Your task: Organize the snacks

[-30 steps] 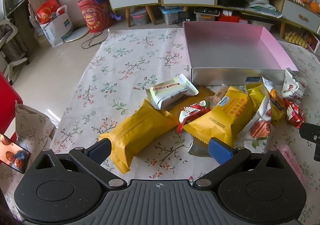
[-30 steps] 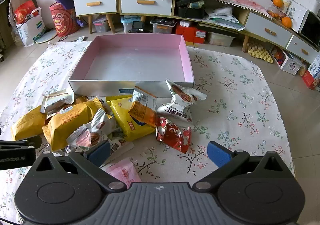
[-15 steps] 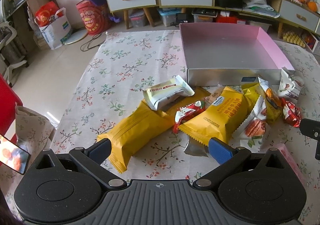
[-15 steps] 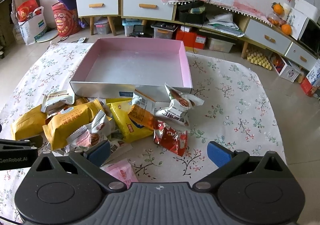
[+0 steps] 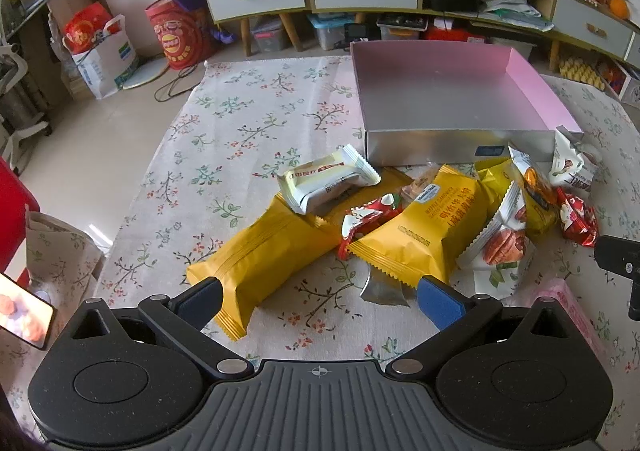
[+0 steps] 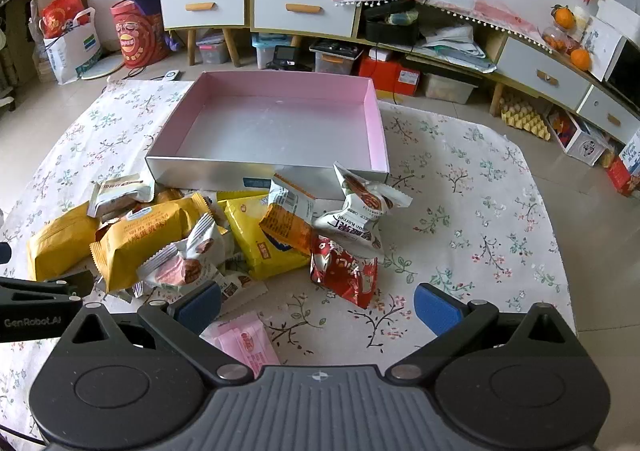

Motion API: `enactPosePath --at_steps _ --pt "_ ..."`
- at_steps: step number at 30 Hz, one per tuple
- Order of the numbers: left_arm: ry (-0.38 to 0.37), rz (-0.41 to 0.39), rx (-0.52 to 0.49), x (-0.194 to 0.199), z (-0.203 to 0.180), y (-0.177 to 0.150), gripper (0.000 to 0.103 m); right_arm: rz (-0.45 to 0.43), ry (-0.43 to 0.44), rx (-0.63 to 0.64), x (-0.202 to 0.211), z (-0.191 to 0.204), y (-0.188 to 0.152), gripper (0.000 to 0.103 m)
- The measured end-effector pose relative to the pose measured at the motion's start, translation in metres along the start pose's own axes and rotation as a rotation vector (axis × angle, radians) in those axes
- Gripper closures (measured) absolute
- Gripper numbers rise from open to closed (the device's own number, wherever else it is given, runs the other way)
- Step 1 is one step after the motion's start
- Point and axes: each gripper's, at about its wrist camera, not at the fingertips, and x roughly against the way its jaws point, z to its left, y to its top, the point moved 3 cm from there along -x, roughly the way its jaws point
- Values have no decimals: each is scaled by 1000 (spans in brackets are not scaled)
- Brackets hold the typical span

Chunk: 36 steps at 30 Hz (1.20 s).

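Note:
A pile of snack packets lies on the floral cloth in front of an empty pink box (image 5: 452,95) (image 6: 280,123). In the left wrist view I see a long yellow packet (image 5: 268,255), a white bar packet (image 5: 328,183), a small red packet (image 5: 368,217) and a yellow waffle packet (image 5: 424,231). In the right wrist view a red packet (image 6: 344,271), a white kernel packet (image 6: 356,215) and a pink packet (image 6: 246,343) lie nearest. My left gripper (image 5: 320,297) is open and empty above the pile's near edge. My right gripper (image 6: 318,305) is open and empty too.
The table drops to the floor at its left edge (image 5: 132,187) and right edge (image 6: 560,251). Cabinets with drawers (image 6: 304,11) stand behind the table. A phone (image 5: 24,311) shows at the left. The left gripper's body (image 6: 36,303) reaches in from the left.
Both grippers have pulled back and risen slightly, so the box and pile sit a little further off. Nothing on the table has moved.

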Motion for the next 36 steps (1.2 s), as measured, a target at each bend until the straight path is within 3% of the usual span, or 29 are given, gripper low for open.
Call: enactPosePath --at_steps 15,22,27,29,31,34,36 --pt "7 2 -9 -2 1 -2 0 35 17 -2 -6 -1 0 16" --pt "-102 25 -31 -5 3 -1 0 37 41 43 -12 0 3 17" --pt "-135 -21 -158 -3 -4 8 2 40 138 165 -20 8 7 25" --pt "-145 -33 -208 -6 -4 12 6 49 195 228 -23 13 6 33" --pt "-161 -30 -237 -13 -5 16 18 54 231 286 -25 18 4 38" --pt "-235 -20 -245 -22 -7 21 33 49 253 338 -30 25 3 42" --pt "-277 -21 -262 -26 -12 23 38 54 272 363 -36 30 2 46"
